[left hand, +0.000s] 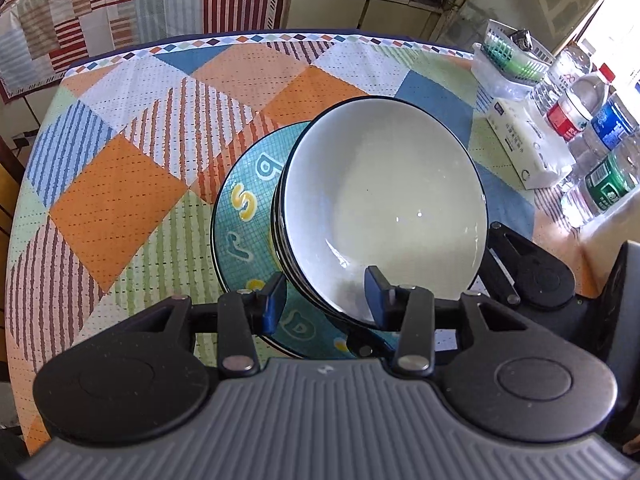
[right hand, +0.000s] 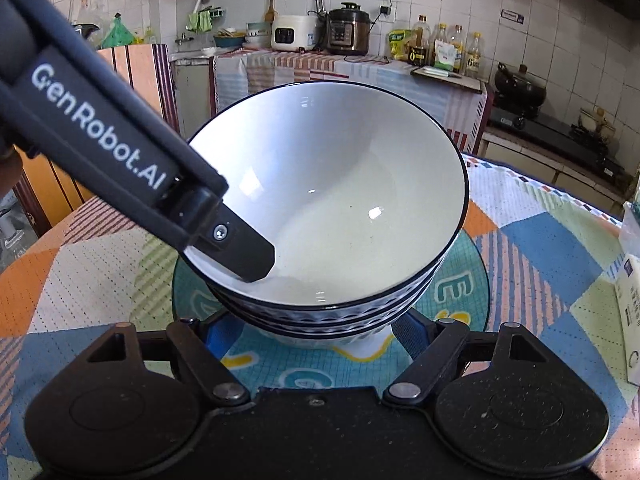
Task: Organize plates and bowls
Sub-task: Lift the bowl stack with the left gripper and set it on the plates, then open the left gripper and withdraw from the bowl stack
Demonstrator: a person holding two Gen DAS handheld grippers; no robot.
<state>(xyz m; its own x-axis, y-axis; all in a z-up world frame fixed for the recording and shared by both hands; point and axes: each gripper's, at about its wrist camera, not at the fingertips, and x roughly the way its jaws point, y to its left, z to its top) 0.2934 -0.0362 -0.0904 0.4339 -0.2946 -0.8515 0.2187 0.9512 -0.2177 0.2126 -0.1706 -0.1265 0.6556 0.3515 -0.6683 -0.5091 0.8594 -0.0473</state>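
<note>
The left gripper [left hand: 326,294] was spread, one finger inside the near rim of the top bowl [left hand: 384,204], one outside, not clamped. The right gripper [right hand: 316,332] was likewise spread, straddling the foot of the bowl stack [right hand: 328,316]. The stack sat on a teal plate [right hand: 460,292] on the tablecloth [left hand: 120,200]. Glazed ceramic: judged rigid, heavy, slippery, breakable; rim the best purchase.
</note>
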